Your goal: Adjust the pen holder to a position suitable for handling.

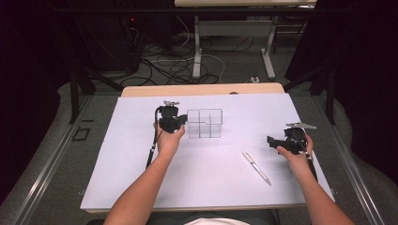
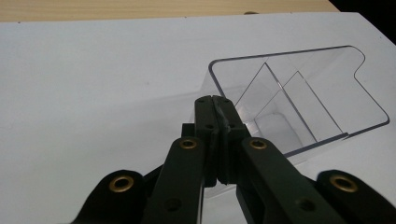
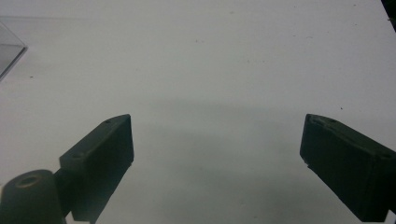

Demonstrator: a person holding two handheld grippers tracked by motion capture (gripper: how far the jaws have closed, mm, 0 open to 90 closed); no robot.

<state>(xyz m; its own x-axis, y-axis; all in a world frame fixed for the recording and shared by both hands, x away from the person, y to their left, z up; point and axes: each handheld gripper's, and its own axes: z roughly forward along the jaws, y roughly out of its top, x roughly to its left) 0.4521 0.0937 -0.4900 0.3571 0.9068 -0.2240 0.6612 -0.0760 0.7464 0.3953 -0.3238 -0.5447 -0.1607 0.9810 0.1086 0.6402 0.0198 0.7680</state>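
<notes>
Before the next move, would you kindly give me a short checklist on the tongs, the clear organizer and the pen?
1. Left tongs shut on the organizer wall: ok, jaws pinch its near edge.
2. Organizer upright on the sheet: ok.
3. Organizer compartments empty: ok in the left gripper view.
4. Right tongs open, nothing between the jaws: ok.
5. Pen lying free on the sheet, apart from the right tongs: ok.
6. Pen capped or tip out: cannot tell.
</notes>
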